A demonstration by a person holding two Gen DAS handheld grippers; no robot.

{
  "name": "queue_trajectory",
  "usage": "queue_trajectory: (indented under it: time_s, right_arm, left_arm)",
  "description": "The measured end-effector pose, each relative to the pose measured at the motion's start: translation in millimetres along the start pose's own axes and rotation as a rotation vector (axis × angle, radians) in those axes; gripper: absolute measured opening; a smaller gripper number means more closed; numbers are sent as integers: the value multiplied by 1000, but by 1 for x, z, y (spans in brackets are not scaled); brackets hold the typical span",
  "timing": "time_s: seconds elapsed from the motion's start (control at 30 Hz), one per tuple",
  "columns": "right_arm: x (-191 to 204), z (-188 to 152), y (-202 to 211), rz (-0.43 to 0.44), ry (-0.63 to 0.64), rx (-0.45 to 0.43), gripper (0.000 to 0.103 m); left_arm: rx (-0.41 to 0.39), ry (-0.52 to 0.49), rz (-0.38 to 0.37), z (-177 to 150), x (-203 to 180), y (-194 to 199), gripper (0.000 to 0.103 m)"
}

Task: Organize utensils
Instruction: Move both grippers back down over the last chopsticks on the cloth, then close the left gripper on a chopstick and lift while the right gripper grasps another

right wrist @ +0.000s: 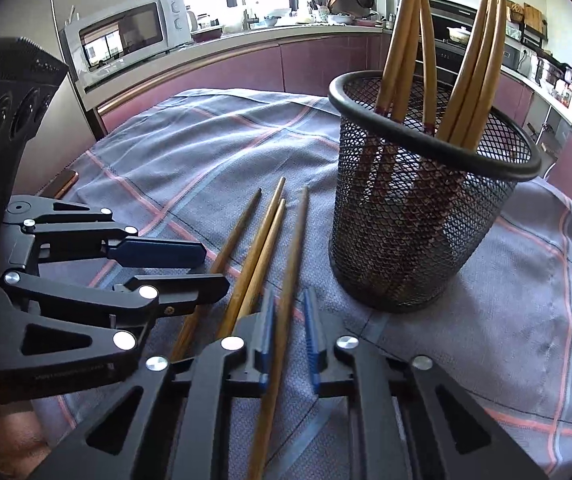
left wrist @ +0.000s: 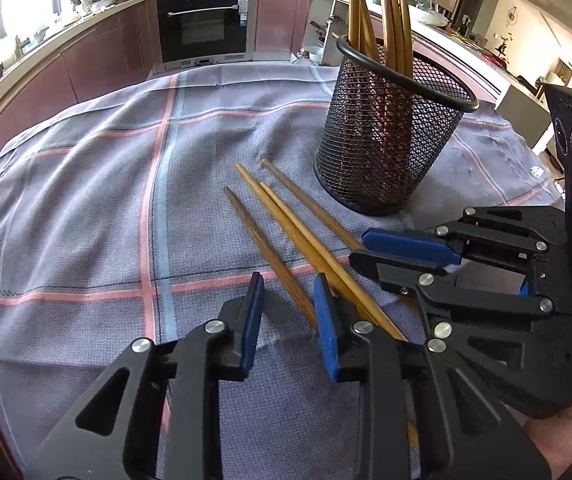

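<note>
Inside the mesh cup (right wrist: 426, 216), upright chopsticks (right wrist: 470, 80); right tongs (right wrist: 289, 332) pinching one, left tongs (left wrist: 288, 320) spread.

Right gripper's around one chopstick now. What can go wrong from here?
1. A long stretch of the chopstick sticks out past the right gripper, so it may pivot or slip when lifted.
2. The neighbouring chopsticks lie close alongside and could be dragged.
3. The mesh holder is already crowded with leaning chopsticks; the tip could snag there.
</note>
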State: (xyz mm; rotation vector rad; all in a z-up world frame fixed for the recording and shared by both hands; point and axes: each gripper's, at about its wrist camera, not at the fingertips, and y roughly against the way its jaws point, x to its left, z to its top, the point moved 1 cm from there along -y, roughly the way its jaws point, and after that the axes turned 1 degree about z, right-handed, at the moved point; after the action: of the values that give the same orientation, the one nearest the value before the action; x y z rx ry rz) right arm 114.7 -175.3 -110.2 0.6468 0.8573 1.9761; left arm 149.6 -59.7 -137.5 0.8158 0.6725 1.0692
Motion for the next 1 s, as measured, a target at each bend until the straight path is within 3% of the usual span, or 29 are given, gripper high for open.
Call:
queue_trajectory:
  time_s: [0.1, 0.5, 0.53, 0.8, 0.9, 0.93, 1.0]
  right_arm:
    - [-2, -1, 1, 6, -12, -2, 7]
    - [-13, -6, 19, 91, -82, -26, 5]
    - [-13, -6, 22, 98, -82, -31, 5]
    - [-11, -4, 46, 148, -73, -89, 5]
    - [-12, -4, 48, 149, -78, -96, 5]
    - [-12, -4, 49, 147, -80, -96, 5]
    - [-12, -6, 49, 148, -83, -94, 5]
  left_arm:
    - [-2, 8, 3, 0, -4, 1, 16]
    - [-18, 89, -11, -4, 5, 7, 9]
    - [-21, 92, -13, -4, 6, 9, 1]
    - [-52, 92, -25, -4, 7, 25, 1]
    - [-33, 86, -43, -4, 5, 22, 5]
    - [-28, 85, -36, -4, 5, 20, 17]
    - [-23, 76, -3, -4, 3, 14, 26]
